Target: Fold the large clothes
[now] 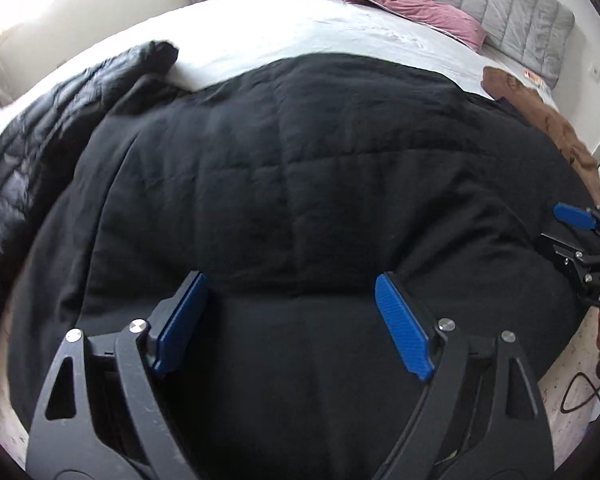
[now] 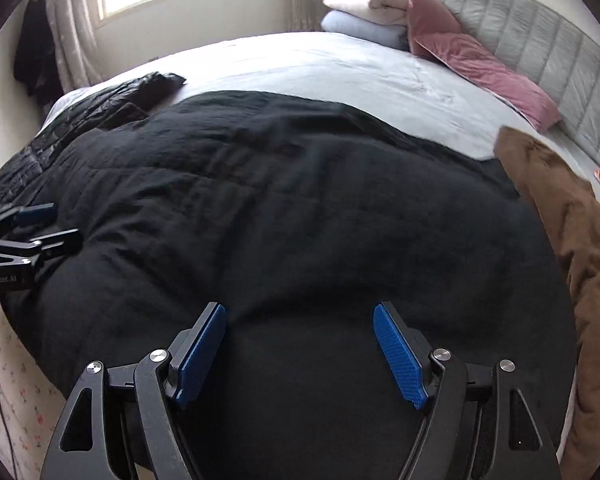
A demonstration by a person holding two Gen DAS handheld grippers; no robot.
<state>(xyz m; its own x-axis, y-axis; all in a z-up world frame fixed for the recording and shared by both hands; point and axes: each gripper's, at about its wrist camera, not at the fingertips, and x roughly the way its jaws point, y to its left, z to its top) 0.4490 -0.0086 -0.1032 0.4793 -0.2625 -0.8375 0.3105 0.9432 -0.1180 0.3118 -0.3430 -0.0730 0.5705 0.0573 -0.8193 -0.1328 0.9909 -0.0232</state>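
Your left claw [image 1: 290, 320] and right claw [image 2: 300, 348] gape empty over the black coat [image 1: 280, 168] filling the frame's centre.

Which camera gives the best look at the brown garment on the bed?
The right wrist view: the brown garment runs long down the bed's right side. The left wrist view catches only a narrower strip at its right edge.

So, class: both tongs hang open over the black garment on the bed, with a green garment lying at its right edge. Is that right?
Not quite: the garment at the right edge is brown, as the right wrist view shows. Both tongs, left and right, do hang open over the black garment.
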